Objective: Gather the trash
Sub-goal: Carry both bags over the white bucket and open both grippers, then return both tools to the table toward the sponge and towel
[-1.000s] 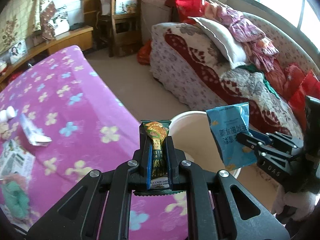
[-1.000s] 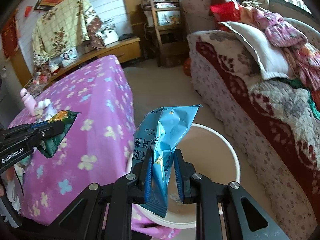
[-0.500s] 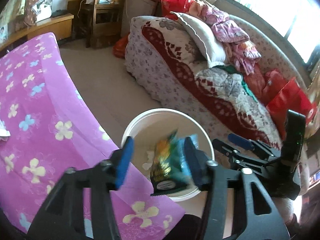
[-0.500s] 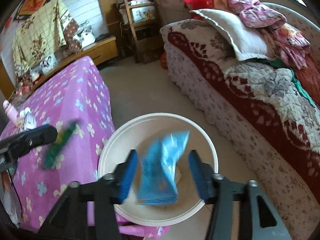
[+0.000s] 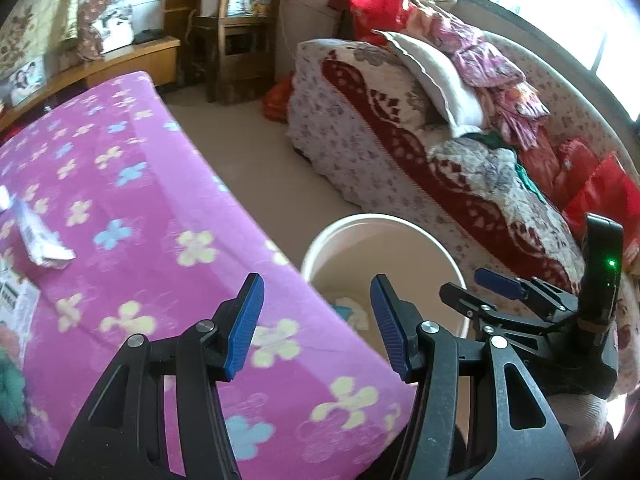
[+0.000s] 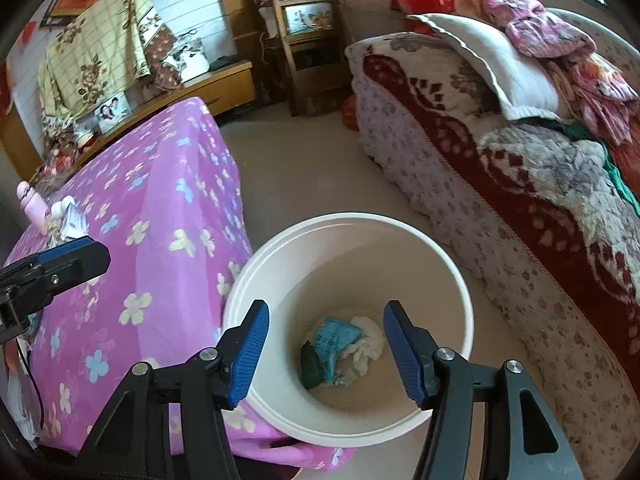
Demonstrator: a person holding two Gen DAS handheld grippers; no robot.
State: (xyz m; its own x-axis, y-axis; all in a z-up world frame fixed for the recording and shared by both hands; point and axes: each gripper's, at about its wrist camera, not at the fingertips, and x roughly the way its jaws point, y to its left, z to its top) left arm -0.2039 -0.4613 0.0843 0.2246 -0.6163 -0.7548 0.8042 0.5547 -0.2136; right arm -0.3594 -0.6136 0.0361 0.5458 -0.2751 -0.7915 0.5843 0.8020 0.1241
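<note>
The white bucket (image 6: 464,292) stands on the floor beside the pink-clothed table (image 6: 160,208). At its bottom lie the blue snack bag (image 6: 336,336), the green wrapper (image 6: 311,365) and crumpled white tissue (image 6: 370,346). Above the bucket my right gripper (image 6: 326,350) has its jaws opening, with nothing between them. My left gripper (image 5: 316,320) is open and holds nothing, over the table's edge next to the bucket (image 5: 384,220). In the left wrist view the right gripper (image 5: 500,286) shows at the right. In the right wrist view the left gripper (image 6: 60,262) shows at the left.
On the flowered cloth (image 5: 140,200) lie a white wrapper (image 5: 40,240), a printed paper (image 5: 14,300) and something green (image 5: 8,384) at the left edge. A pink bottle (image 6: 32,204) stands at the table's far side. A sofa (image 6: 500,184) piled with blankets runs along the right.
Both grippers opened and let go. The green wrapper and the blue bag fell into the bucket and now lie at its bottom.
</note>
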